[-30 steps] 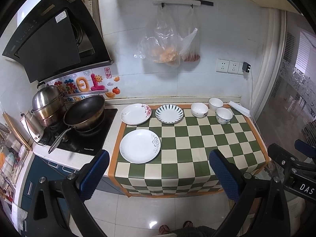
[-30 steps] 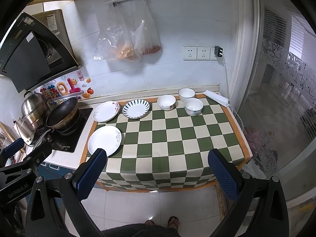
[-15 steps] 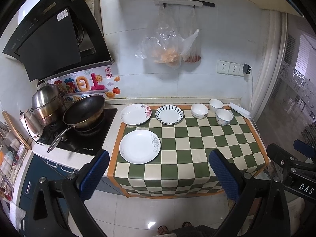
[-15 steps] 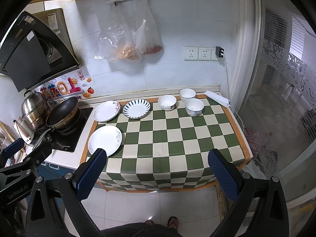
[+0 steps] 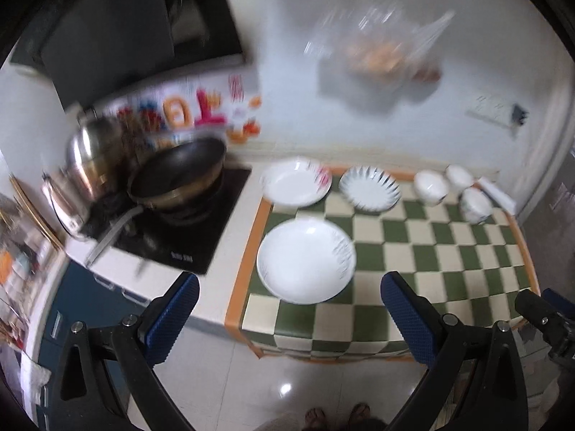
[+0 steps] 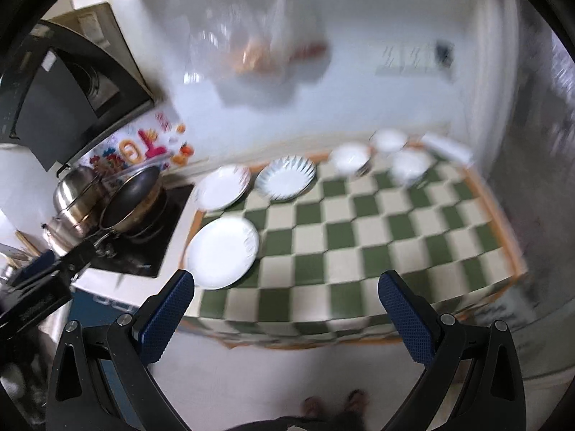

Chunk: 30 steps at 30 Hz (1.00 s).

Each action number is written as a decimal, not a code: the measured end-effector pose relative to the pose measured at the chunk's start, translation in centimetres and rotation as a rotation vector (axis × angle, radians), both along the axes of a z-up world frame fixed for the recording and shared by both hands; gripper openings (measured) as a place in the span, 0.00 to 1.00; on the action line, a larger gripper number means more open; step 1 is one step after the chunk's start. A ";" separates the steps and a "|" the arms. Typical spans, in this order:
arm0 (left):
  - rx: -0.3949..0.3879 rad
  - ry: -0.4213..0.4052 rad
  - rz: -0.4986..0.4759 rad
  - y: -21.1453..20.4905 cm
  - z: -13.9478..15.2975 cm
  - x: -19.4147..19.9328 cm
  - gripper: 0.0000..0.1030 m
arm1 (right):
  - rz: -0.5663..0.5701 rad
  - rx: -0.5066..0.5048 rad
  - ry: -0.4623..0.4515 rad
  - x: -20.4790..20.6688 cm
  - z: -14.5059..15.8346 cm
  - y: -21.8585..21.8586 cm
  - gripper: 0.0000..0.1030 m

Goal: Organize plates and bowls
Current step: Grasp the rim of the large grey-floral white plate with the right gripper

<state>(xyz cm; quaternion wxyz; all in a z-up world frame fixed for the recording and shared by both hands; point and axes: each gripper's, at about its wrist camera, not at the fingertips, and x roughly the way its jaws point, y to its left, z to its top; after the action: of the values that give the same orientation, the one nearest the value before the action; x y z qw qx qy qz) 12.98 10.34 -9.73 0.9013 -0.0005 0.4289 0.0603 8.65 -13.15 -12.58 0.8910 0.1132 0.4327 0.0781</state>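
On the green-and-cream checkered mat [image 5: 424, 248] lie three plates: a plain white plate [image 5: 306, 260] at the front left, a red-flowered plate [image 5: 295, 186] behind it, and a blue-striped plate [image 5: 370, 189] beside that. Three small bowls [image 5: 431, 187] stand at the back right. The same plates [image 6: 222, 246] and bowls [image 6: 350, 159] show in the right wrist view. My left gripper [image 5: 289, 318] is open and empty, in front of the counter edge near the white plate. My right gripper [image 6: 285, 314] is open and empty, also short of the counter. Both views are blurred.
A black wok [image 5: 178, 176] and a steel pot [image 5: 95, 151] sit on the hob left of the mat. A range hood [image 5: 107, 32] hangs above them. Plastic bags [image 5: 377, 50] hang on the tiled wall. A folded white cloth [image 5: 497, 195] lies at the back right.
Both grippers have moved forward and down toward the counter; the plates now appear larger and nearer. Both views have gone blurred with motion. Nothing on the mat has moved.
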 end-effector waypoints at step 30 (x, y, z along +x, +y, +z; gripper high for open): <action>-0.300 0.645 0.171 12.2 -28.1 20.8 0.34 | 0.400 0.133 0.650 34.4 -32.6 15.9 0.31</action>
<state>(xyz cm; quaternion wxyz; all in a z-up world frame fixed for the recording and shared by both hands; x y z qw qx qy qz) 33.80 22.58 -37.84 0.7013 -0.1495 0.6936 0.0690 43.03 2.77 -45.15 0.6651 0.1029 0.7002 0.2382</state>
